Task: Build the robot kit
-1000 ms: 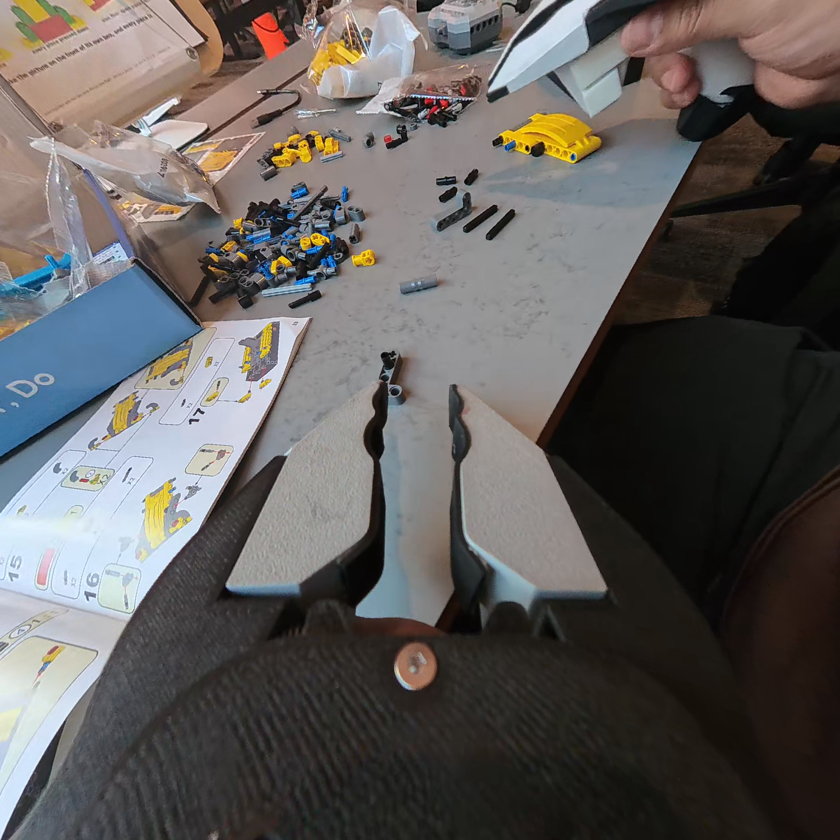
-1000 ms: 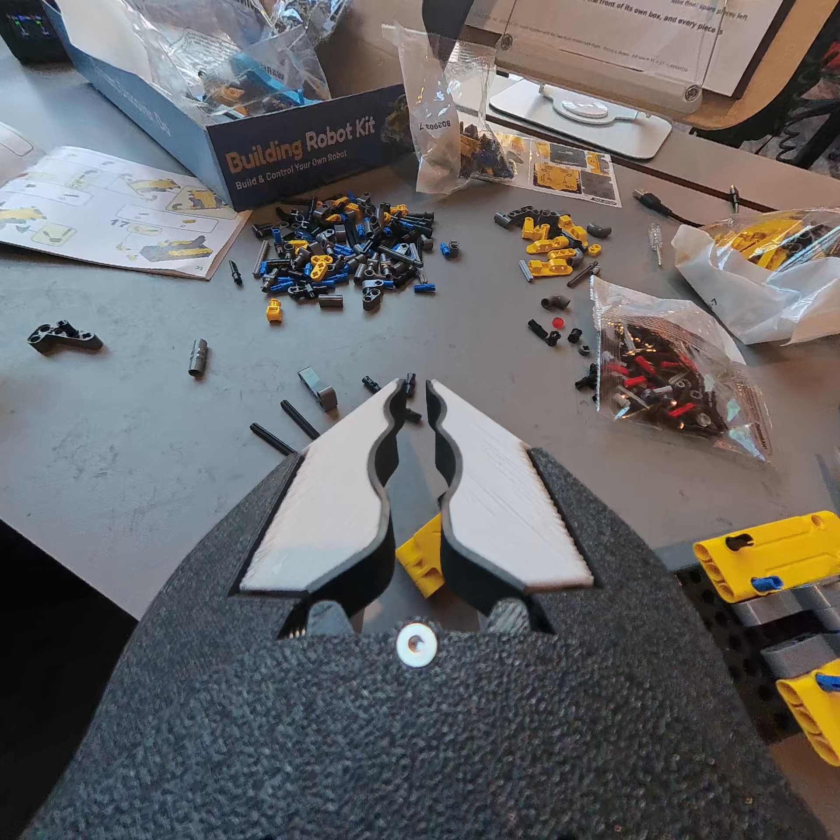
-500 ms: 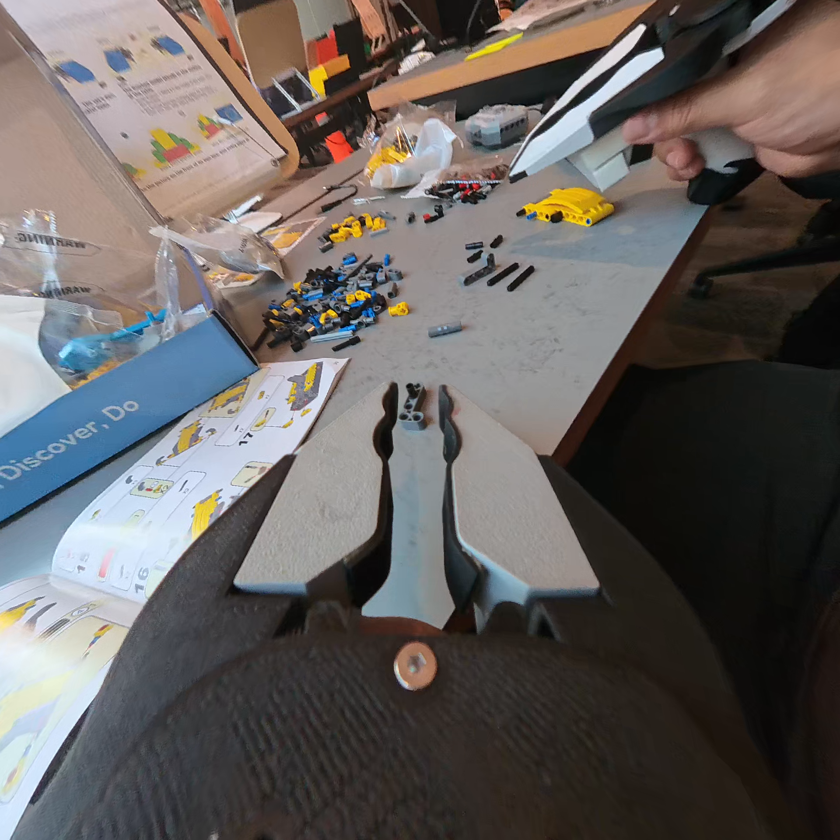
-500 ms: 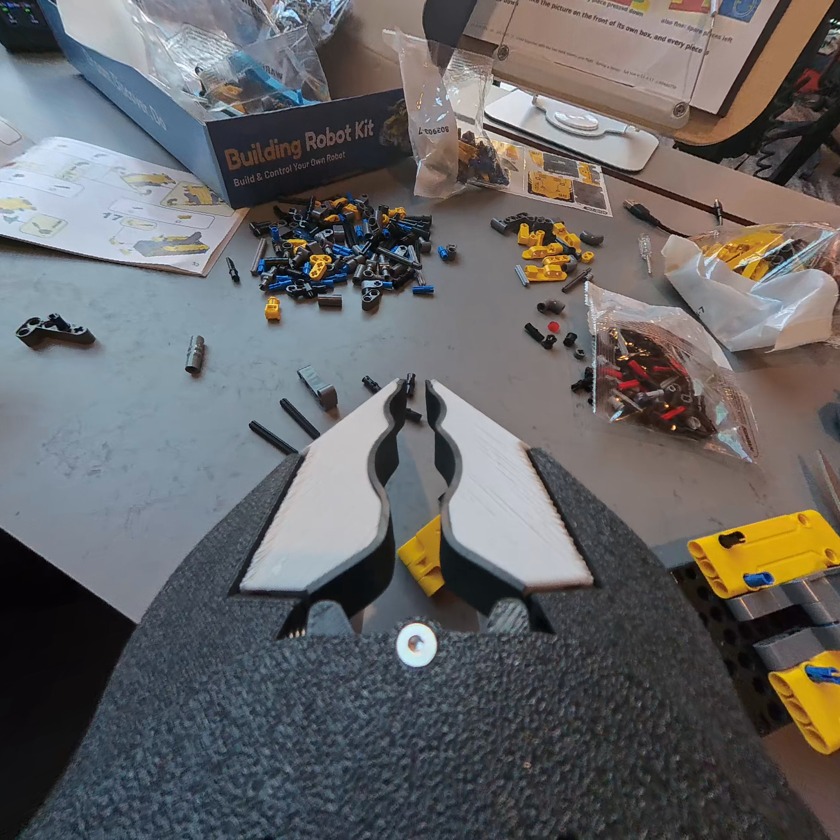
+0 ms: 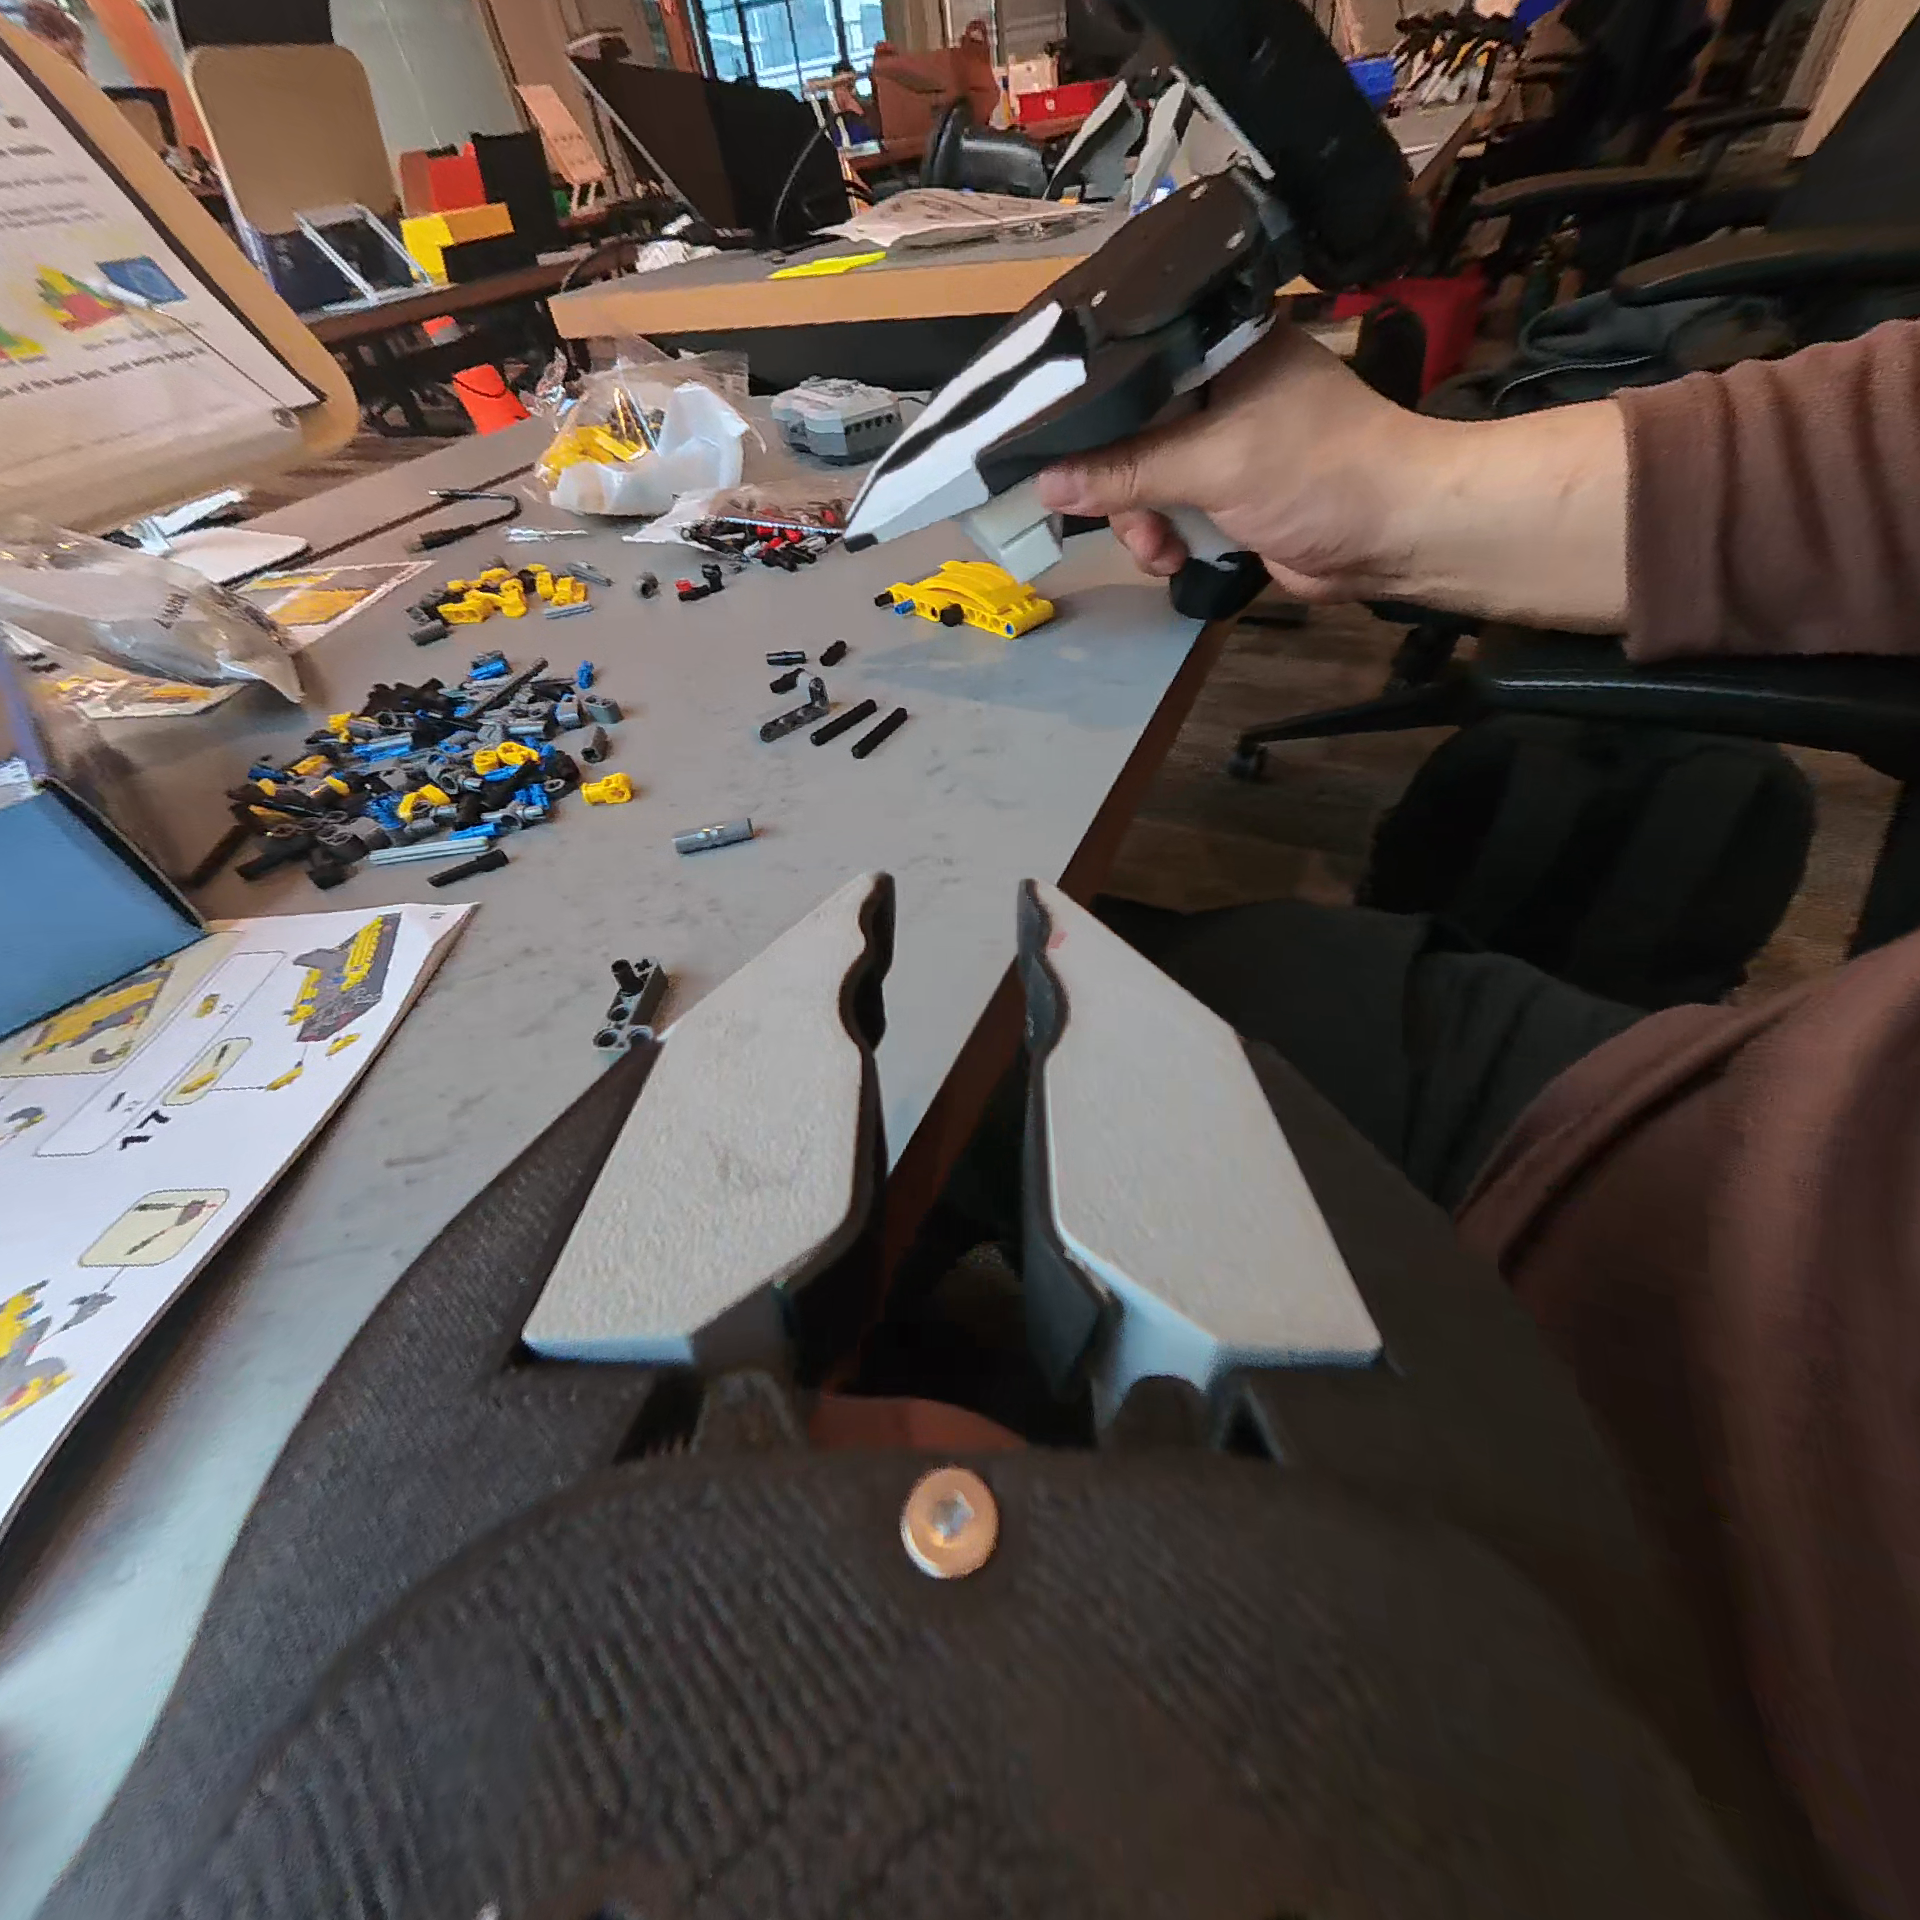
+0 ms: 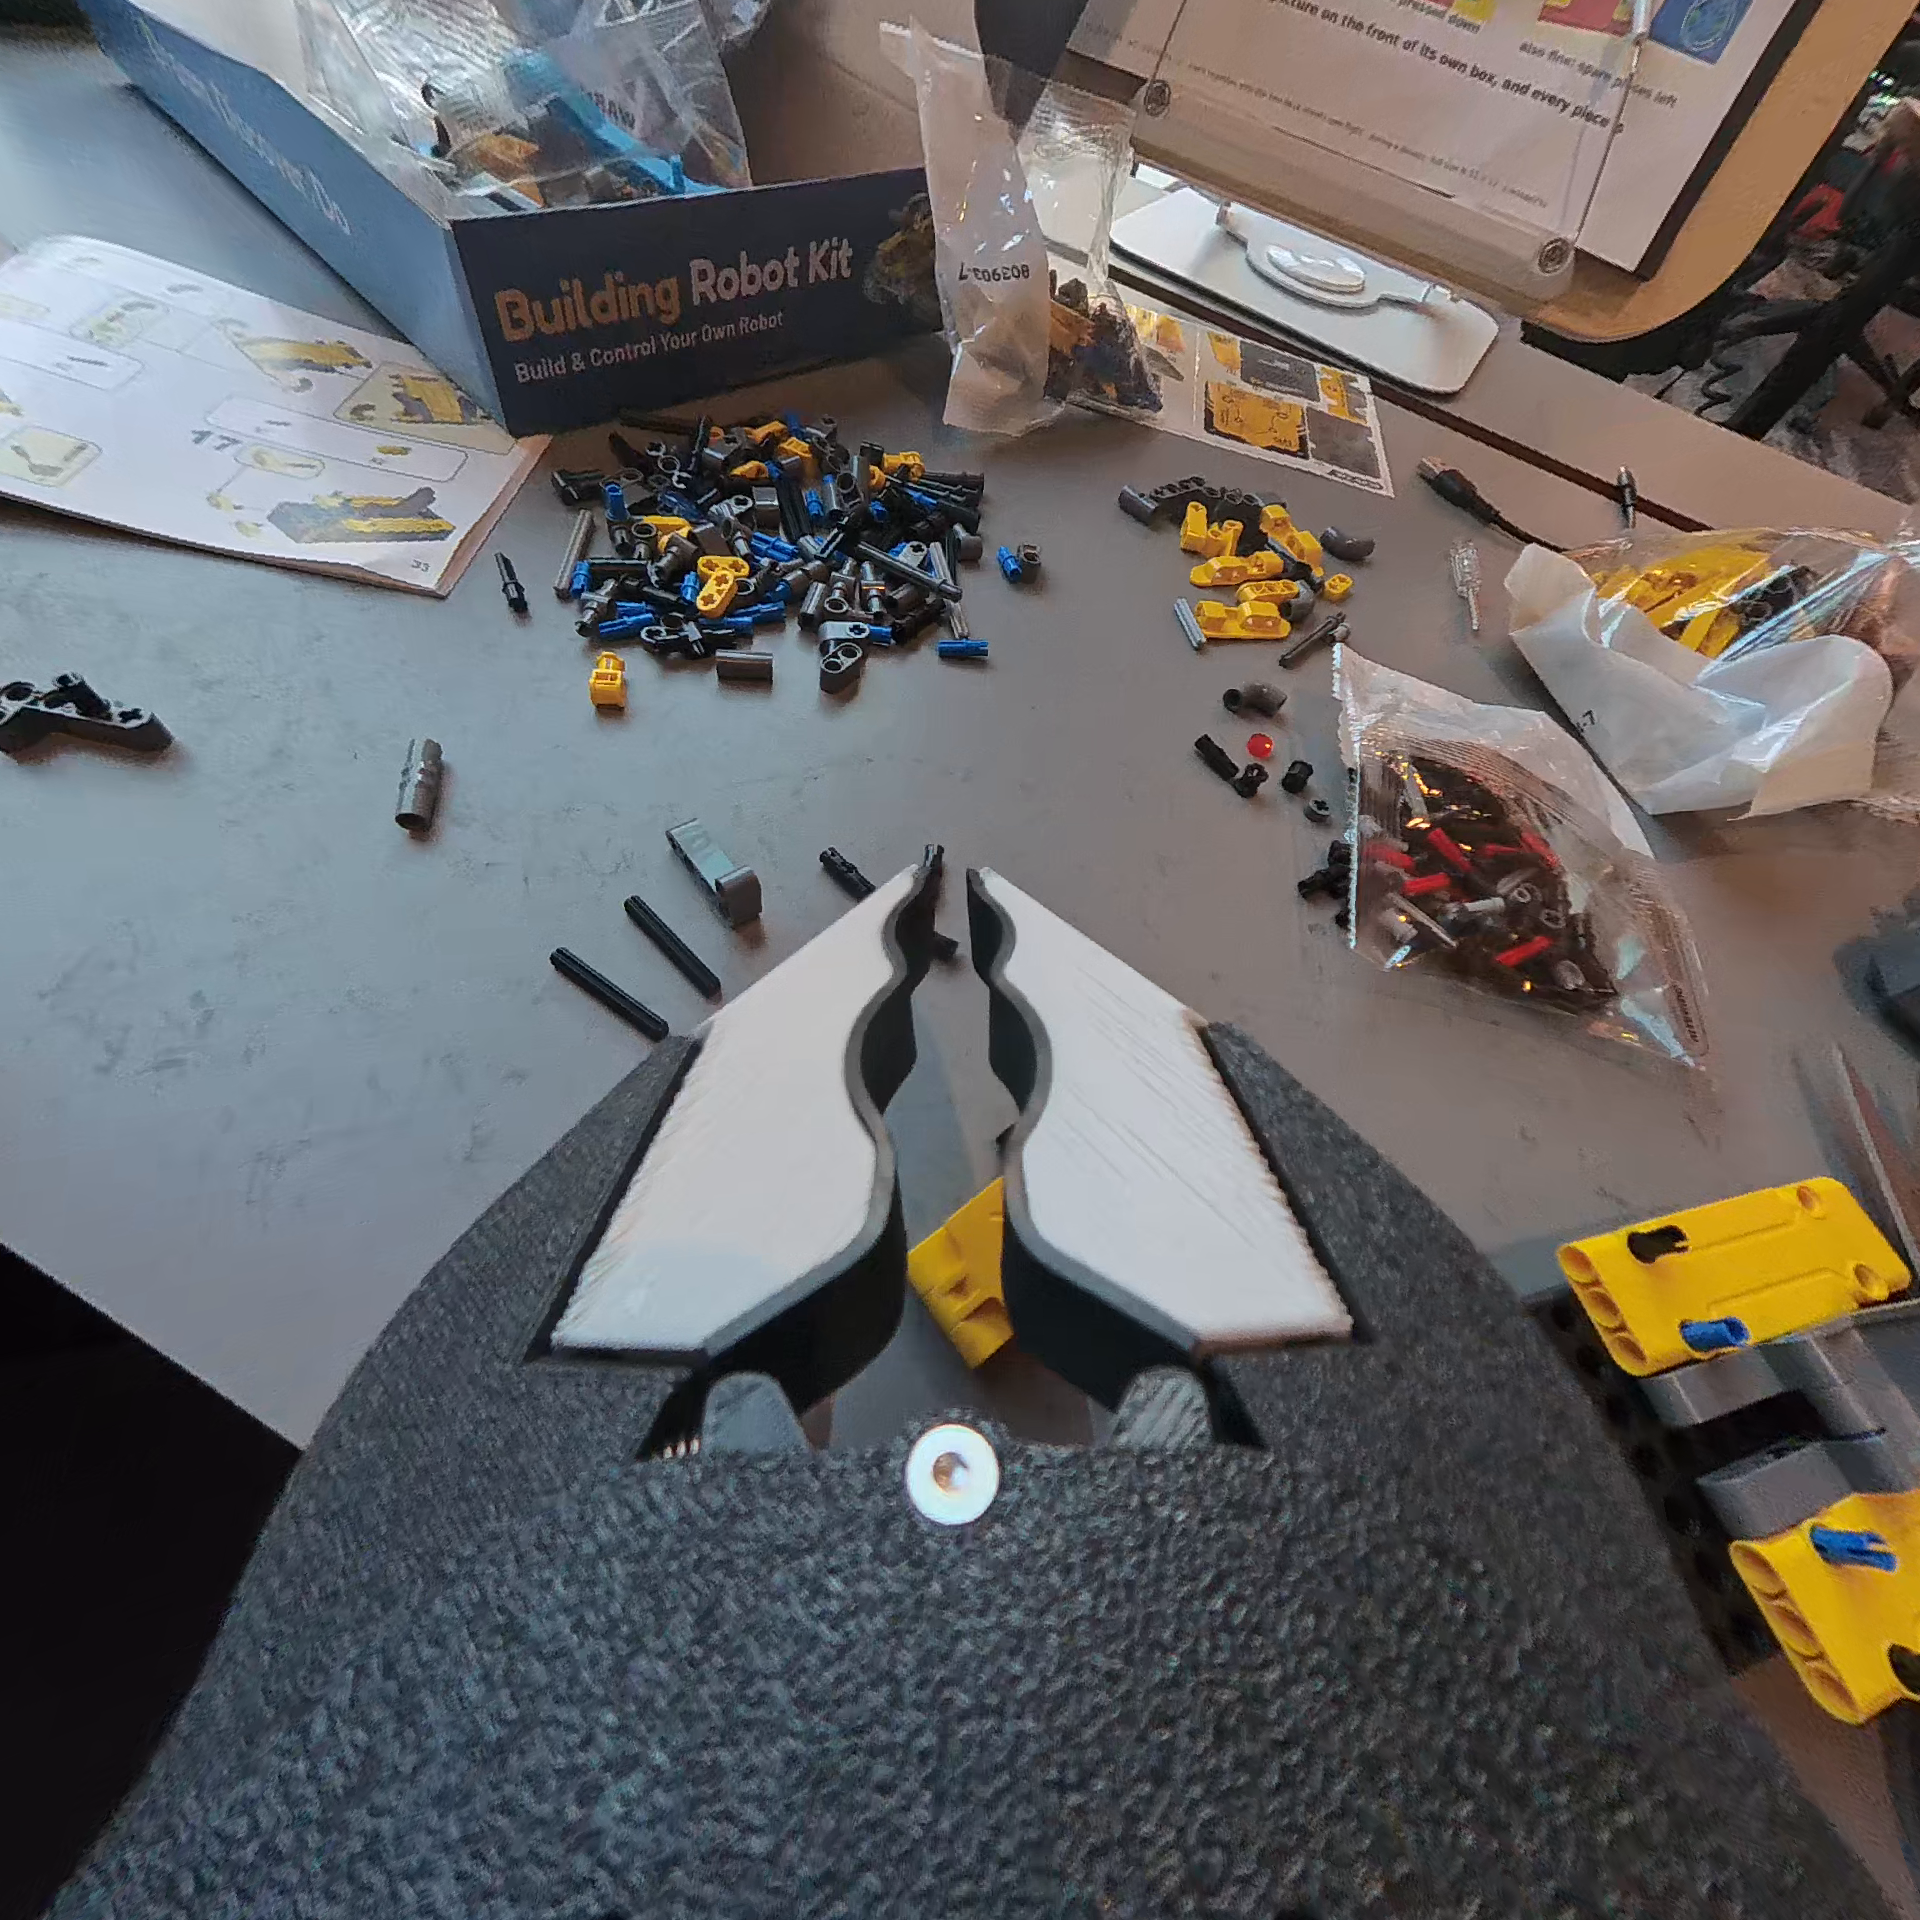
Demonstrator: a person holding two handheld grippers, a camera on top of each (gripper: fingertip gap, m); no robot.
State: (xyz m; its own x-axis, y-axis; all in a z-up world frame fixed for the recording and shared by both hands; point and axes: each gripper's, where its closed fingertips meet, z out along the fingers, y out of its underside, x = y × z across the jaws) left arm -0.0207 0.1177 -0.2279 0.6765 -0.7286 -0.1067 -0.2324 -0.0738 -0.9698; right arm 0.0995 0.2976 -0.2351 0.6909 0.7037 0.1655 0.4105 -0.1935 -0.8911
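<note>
My left gripper (image 5: pixel 956 904) is open and empty, low over the front edge of the grey table (image 5: pixel 997 790). A small black and grey bent piece (image 5: pixel 631 1003) lies on the table just left of its left finger. My right gripper (image 6: pixel 951 878) is empty, its jaws a narrow gap apart, above a small yellow curved assembly (image 6: pixel 961 1288). Short black pins (image 6: pixel 847 873) lie on the table by its tips. In the left wrist view a hand holds the right gripper (image 5: pixel 862 535) over that yellow assembly (image 5: pixel 961 597).
A pile of black, blue and yellow parts (image 6: pixel 769 551) lies mid-table, near a blue box (image 6: pixel 675 301), an open instruction booklet (image 5: pixel 177 1049) and bags of parts (image 6: pixel 1496 862). A grey sleeve (image 6: pixel 418 779) and black axles (image 6: pixel 670 945) lie loose. A yellow and grey build (image 6: pixel 1735 1278) stands at right. There is about 20 cm between the tips of the two grippers.
My left gripper has swung right and tilted up: the bent piece, between its tips half a second ago, now lies left of the fingers. The right gripper has barely moved.
</note>
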